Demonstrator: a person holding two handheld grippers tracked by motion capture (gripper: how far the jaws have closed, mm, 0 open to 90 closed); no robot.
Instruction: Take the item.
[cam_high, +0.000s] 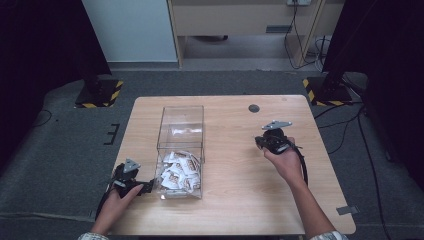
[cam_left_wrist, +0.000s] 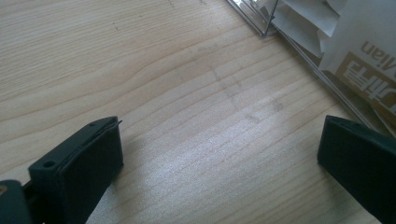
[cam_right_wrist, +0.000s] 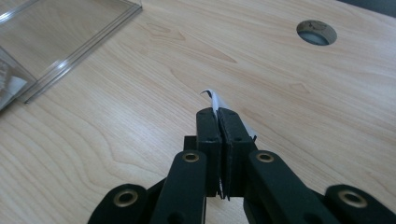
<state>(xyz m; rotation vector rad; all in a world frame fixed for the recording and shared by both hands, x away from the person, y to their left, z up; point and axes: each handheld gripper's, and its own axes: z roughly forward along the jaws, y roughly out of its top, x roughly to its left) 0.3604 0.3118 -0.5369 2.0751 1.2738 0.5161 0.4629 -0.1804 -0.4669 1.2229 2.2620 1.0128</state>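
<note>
The right gripper pinches a white paper sachet on edge, jaws pressed flat on it — likely carrying it away from the clear plastic box, to whose right it hangs. The sachet's long axis runs along the jaws, its tip pointing away from the hand. Beside the box's near-left corner, the left gripper rests spread — probably steadying it.

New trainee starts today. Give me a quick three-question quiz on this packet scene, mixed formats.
1. True or false: the right claw is shut on a white packet.
2. Where do the other packets lie? A) in the clear box B) loose on the table C) on the floor
3. Fill in: the left claw is ____, over bare wood beside the box.

Key: 1 true; 2 A; 3 open
</note>
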